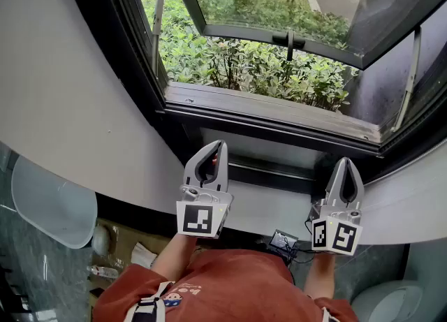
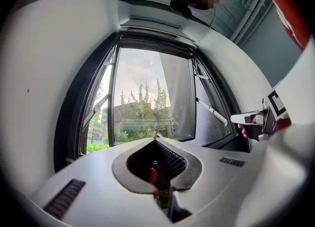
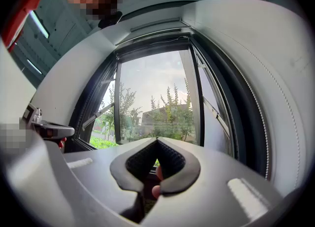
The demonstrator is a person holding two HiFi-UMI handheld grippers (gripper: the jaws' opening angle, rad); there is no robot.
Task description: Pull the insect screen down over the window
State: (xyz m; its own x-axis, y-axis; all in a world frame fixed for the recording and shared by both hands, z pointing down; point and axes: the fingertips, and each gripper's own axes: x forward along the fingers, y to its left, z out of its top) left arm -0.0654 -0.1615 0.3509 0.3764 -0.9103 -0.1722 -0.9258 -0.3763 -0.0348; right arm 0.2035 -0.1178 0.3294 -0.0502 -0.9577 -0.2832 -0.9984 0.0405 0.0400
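Note:
The window point(image 1: 272, 114) stands open, its glass sash point(image 1: 279, 6) swung outward over green shrubs. A dark strip runs along the top of the frame point(image 2: 153, 38), also in the right gripper view point(image 3: 150, 33); no mesh shows across the opening. My left gripper point(image 1: 222, 144) is held below the sill, its jaws shut with nothing between them point(image 2: 155, 137). My right gripper point(image 1: 347, 161) hangs level with it farther right, also shut and empty point(image 3: 157, 139). Both point up toward the window and touch nothing.
A black handle point(image 1: 288, 40) sits on the sash's lower rail. White curved wall point(image 1: 77, 104) flanks the opening on the left. On the floor are a grey round seat point(image 1: 52, 205), cardboard clutter point(image 1: 122, 244) and a small device with cables point(image 1: 283, 239).

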